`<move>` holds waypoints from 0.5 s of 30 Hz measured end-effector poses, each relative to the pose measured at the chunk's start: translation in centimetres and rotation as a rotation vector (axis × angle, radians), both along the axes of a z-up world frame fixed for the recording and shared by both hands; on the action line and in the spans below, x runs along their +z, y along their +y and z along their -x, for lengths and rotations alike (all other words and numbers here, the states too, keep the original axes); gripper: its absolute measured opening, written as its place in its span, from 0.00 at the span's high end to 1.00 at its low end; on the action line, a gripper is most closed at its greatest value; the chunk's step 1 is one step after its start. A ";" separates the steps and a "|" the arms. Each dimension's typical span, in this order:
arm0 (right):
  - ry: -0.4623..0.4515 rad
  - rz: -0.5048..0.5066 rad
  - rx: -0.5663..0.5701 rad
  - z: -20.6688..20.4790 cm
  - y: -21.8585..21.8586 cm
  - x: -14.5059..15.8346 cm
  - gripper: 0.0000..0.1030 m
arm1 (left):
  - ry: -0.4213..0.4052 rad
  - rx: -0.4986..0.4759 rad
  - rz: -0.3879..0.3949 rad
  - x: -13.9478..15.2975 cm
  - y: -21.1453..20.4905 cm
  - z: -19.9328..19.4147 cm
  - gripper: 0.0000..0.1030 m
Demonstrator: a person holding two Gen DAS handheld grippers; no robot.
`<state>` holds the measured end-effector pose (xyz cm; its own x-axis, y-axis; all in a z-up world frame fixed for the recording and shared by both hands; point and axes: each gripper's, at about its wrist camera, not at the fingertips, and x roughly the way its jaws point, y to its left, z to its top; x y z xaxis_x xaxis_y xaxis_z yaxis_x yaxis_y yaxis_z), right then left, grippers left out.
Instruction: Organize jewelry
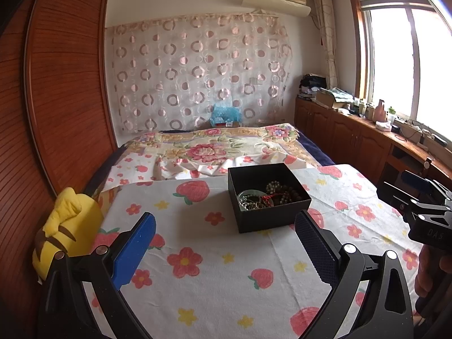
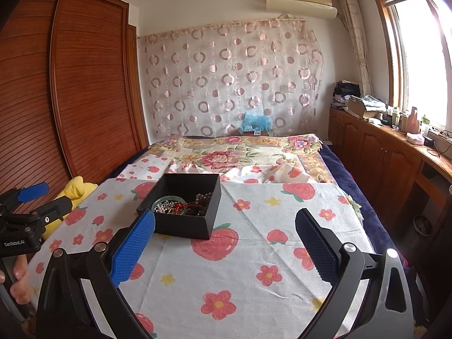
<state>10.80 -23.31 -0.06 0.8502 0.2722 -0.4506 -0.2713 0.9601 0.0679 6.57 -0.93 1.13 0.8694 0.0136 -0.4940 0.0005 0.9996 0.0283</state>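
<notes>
Hovering over the floral cloth (image 1: pixel 214 268), the left gripper (image 1: pixel 226 248) is holding its fingers spread with the black jewelry box (image 1: pixel 268 197) at one o'clock beyond them, while the right gripper (image 2: pixel 226 245) is likewise gaping, the box (image 2: pixel 183 206) sitting at eleven o'clock just past its left fingertip.

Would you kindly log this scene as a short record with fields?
surface: strawberry-and-flower printed white cloth over a bed
container: open black square cardboard box, lidless
contents: dark bead strands, pale green bangle, silvery chain tangle, red thread
left gripper: jaws open, empty
right gripper: jaws open, empty
beside cloth: yellow plush toy
</notes>
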 end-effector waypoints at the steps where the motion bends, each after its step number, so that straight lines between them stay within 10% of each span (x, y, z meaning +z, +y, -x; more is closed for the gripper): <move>1: 0.000 -0.001 0.001 0.0 0.0 0.0 0.03 | 0.000 0.001 0.000 0.0 0.0 0.0 0.08; 15: -0.002 -0.001 0.000 0.1 0.1 0.0 0.03 | -0.002 -0.002 -0.002 0.3 -0.4 0.1 0.08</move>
